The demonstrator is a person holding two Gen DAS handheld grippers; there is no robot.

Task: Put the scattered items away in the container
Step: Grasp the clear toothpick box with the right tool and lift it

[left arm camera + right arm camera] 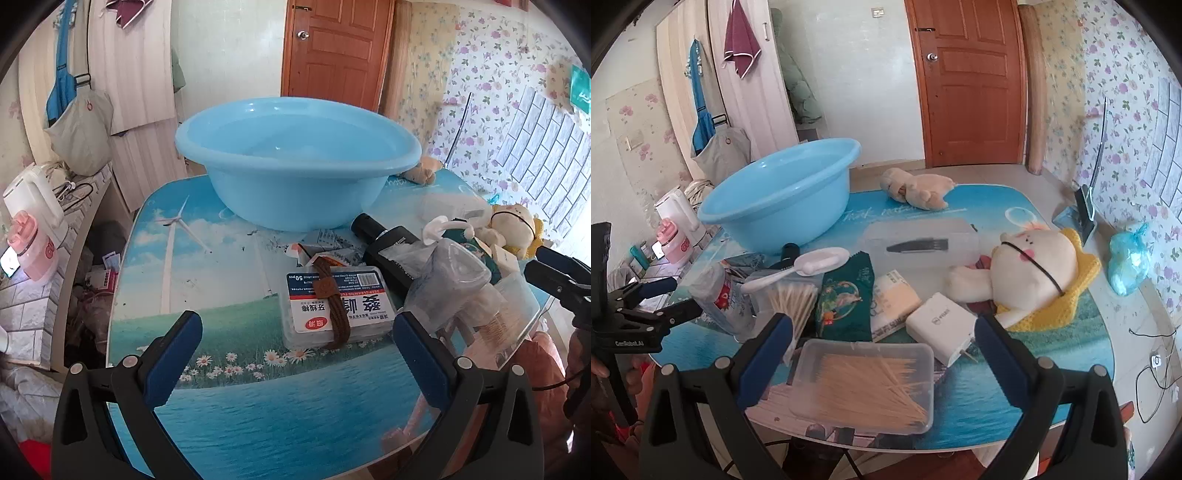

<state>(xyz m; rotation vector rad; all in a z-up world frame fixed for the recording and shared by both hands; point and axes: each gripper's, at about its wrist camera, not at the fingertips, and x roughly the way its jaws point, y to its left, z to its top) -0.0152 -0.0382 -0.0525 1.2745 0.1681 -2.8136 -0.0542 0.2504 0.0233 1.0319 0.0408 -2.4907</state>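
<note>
basin (pixel 295 162) mouth: clear | table (pixel 229 280) left: free | right: clutter

Left claw (pixel 297 334) spread wide, holding nothing, right claw (pixel 884 338) likewise spread, both level

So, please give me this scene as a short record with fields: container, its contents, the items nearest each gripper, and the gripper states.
container: blue basin on the table
contents: nothing visible inside
near left gripper: floss pick box with brown band
near right gripper: toothpick box, white charger
grippers: both open, holding nothing
</note>
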